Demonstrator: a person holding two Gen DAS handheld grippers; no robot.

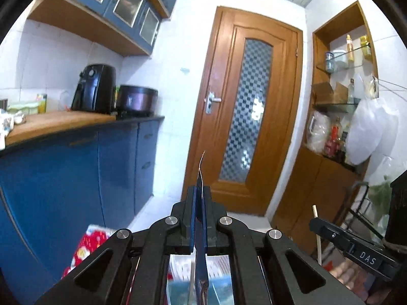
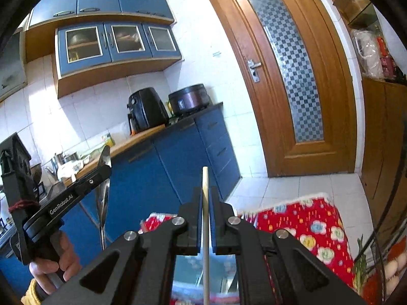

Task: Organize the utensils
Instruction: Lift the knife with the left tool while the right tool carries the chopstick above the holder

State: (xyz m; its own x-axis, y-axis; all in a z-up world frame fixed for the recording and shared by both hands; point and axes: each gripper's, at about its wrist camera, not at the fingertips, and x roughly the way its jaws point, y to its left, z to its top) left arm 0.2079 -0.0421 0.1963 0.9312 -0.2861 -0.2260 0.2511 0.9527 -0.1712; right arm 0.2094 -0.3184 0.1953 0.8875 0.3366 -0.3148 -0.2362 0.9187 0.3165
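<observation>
Surroundings: kitchen with blue base cabinets (image 2: 178,157) under a wood-topped bench (image 1: 51,123). On the bench, one black air fryer (image 2: 146,110) and one dark round cooker (image 2: 189,100), side by side, well apart from both grippers. Brown wooden door with a checkered glass panel (image 1: 250,106) straight ahead. Red floral cloth (image 2: 305,228) low in the right wrist view, below the fingers. Nothing stands between either gripper and the door.

Count: two utensils seen, one thin metal spoon (image 2: 103,198) and one pale wooden chopstick (image 2: 205,216). Two grippers, one bare hand (image 2: 54,264) visible on the left gripper's handle.

Left gripper (image 1: 201,190): fingers closed tight on the spoon, seen edge-on in its own view; bowl end sticks up above the fingertips, handle runs down below. Spoon is in the air, clear of the bench.

Right gripper (image 2: 206,195): fingers clamped on the chopstick, which stands upright between the blue pads (image 2: 199,218), tip above them. Also in the air.
</observation>
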